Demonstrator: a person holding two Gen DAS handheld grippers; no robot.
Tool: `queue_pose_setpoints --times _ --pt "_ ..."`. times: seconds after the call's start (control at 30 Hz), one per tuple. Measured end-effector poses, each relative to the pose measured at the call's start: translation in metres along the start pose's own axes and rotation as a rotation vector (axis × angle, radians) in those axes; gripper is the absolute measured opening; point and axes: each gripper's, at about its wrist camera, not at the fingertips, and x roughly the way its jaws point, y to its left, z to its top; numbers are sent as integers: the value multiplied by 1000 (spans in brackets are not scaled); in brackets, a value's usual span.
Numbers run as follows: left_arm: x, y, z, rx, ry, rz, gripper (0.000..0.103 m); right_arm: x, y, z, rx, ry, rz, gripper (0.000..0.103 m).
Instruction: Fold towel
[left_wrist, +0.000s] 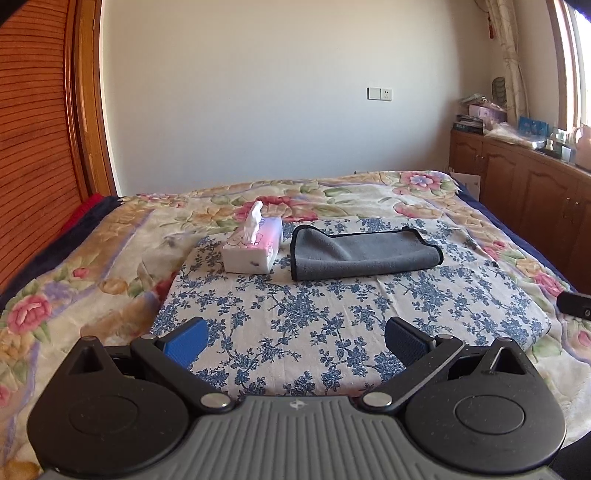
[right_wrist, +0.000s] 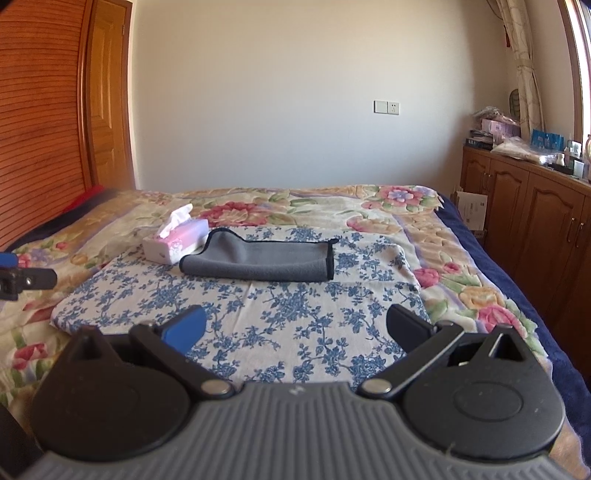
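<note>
A grey towel with black edging (left_wrist: 360, 254) lies folded on a blue-flowered cloth (left_wrist: 295, 314) on the bed; it also shows in the right wrist view (right_wrist: 266, 260). My left gripper (left_wrist: 295, 341) is open and empty, held back from the towel over the near part of the cloth. My right gripper (right_wrist: 295, 330) is open and empty, also well short of the towel. The tip of the right gripper shows at the right edge of the left wrist view (left_wrist: 574, 304), and the left gripper shows at the left edge of the right wrist view (right_wrist: 22, 280).
A pink and white tissue box (left_wrist: 255, 247) stands just left of the towel, also in the right wrist view (right_wrist: 175, 243). A flowered blanket (left_wrist: 92, 266) covers the bed. A wooden headboard (left_wrist: 33, 147) is at the left, wooden cabinets (right_wrist: 524, 214) with clutter at the right.
</note>
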Motion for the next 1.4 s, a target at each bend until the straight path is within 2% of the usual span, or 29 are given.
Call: queue_pose_setpoints --times 0.43,0.7,1.4 --pt "-4 -2 -15 -3 -44 27 103 -11 0 -3 19 -77 0 103" --pt "-10 3 -20 -24 -95 52 103 -13 6 -8 -19 -113 -14 103" --pt "-13 8 -19 -40 -140 66 103 -10 3 -12 12 -99 -73 103"
